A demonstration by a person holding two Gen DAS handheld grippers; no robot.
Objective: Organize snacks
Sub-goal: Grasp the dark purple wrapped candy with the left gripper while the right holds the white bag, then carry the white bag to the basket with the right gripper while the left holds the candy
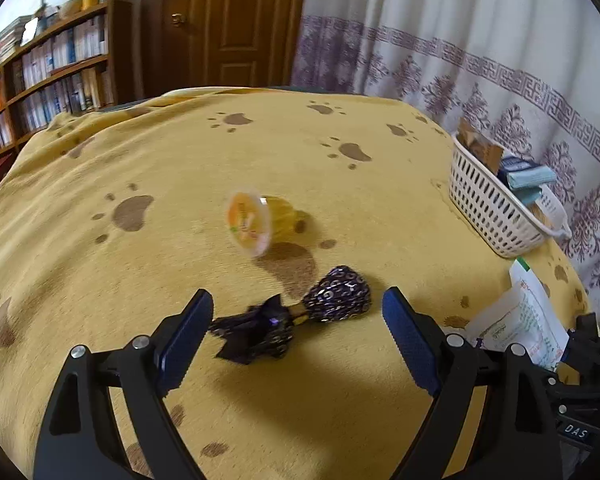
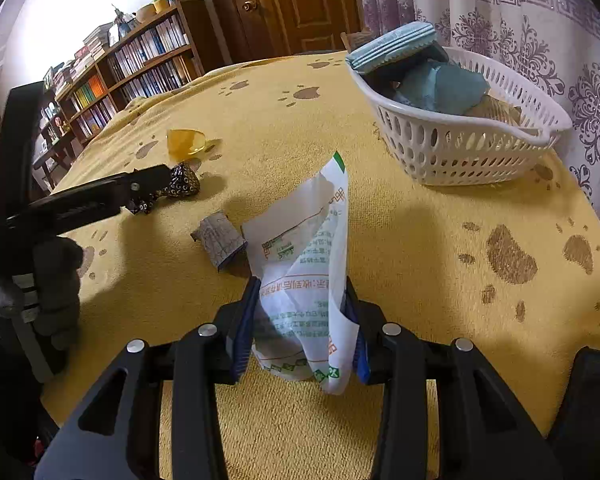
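Yellow cloth (image 1: 260,152) w/ brown paw prints, white basket (image 2: 460,148), purple-black wrapped candy (image 1: 336,296), white-green packet (image 2: 304,264)

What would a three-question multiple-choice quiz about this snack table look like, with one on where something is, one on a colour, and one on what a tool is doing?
1. Where does the dark purple wrapped candy lie?
A. In the basket
B. On the cloth, just ahead of the left tool's fingers
C. On the bookshelf

2. What colour is the basket?
A. White
B. Red
C. Black

3. What is the right tool doing?
A. Standing open and empty
B. Gripping the jelly cup
C. Gripping a white paper packet with green print

Answers:
1. B: the left wrist view shows it on the yellow cloth in front of the open left tool.
2. A: its slotted plastic wall is white.
3. C: the white paper packet sits pinched between its blue pads, while the jelly cup lies free on the cloth.
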